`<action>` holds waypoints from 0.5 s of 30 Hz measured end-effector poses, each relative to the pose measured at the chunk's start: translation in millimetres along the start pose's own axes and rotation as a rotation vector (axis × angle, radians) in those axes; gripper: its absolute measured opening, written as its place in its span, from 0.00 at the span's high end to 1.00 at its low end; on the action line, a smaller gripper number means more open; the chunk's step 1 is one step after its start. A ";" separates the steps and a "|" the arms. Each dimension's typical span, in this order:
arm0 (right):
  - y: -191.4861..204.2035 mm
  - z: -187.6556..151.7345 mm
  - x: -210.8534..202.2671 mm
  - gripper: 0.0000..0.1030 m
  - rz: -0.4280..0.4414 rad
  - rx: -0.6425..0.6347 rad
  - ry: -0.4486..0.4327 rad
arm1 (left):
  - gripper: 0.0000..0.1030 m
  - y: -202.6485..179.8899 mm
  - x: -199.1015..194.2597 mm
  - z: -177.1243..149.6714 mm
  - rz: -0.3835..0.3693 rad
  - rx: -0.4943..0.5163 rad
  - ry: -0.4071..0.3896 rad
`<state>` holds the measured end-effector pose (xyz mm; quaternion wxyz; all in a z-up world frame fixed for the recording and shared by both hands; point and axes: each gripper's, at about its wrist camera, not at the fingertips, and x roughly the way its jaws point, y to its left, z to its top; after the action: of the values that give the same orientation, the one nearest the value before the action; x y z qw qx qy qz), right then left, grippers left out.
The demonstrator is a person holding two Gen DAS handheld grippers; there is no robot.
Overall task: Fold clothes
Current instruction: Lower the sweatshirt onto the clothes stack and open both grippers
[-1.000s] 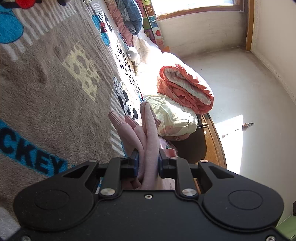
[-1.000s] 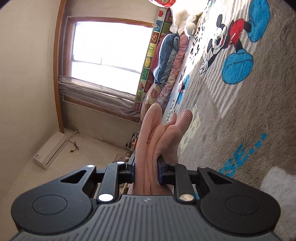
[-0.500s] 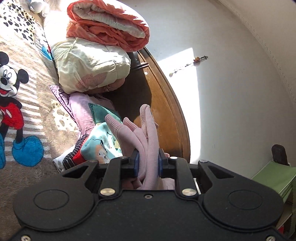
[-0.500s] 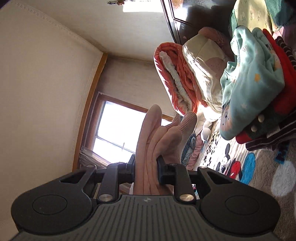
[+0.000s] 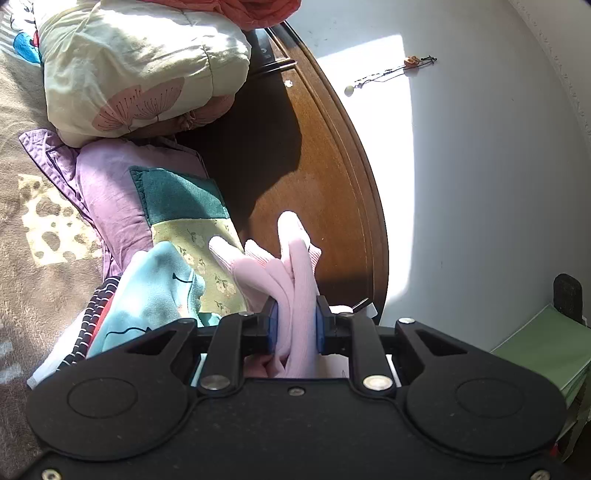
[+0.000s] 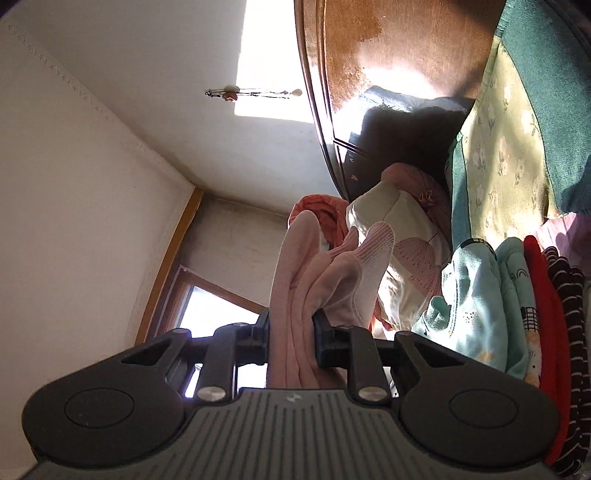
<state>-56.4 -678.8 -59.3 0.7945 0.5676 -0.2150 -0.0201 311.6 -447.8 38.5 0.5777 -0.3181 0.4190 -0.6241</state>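
**Both tongs clamp a pink garment above a crowded bed**

A sunlit bedroom with white walls (image 5: 480,184) and a dark wooden headboard (image 5: 314,192) fills both wrist views; a window (image 6: 218,306) shows past the right gripper. A grey-brown patterned blanket (image 5: 33,240) covers the bed at the left of the left wrist view. On it, against the headboard, lies a cream floral quilt roll (image 5: 140,70) with an orange-red quilt (image 5: 266,11) beyond it. Beside the roll sits a purple pillow (image 5: 107,188) with green and floral patches. Touching the pillow is a stack of folded clothes (image 6: 517,302): mint on one side, then red, then black-and-white striped. A bead string (image 6: 255,94) hangs on the wall.

The left tongs (image 5: 293,325) are closed narrow on bunched folds of the pink ribbed garment (image 5: 284,266), held up in front of the pillow and headboard. The right tongs (image 6: 290,328) likewise pinch the same garment, its folds blocking part of the quilt roll.
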 end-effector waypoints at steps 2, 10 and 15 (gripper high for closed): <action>-10.7 2.6 1.8 0.77 -0.019 0.004 -0.007 | 0.83 9.4 6.2 2.1 0.009 -0.004 0.008; -75.5 -7.4 3.6 0.77 -0.204 0.039 -0.012 | 0.82 58.3 26.5 -1.0 0.214 -0.011 0.046; -61.5 -7.6 -5.2 0.67 -0.261 -0.069 -0.025 | 0.64 35.2 -1.4 -8.8 0.322 0.164 -0.107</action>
<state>-45.3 -692.4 -119.0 0.8015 0.5627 -0.1483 -0.1379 320.0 -444.4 3.3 0.7157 -0.2315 0.3809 -0.5376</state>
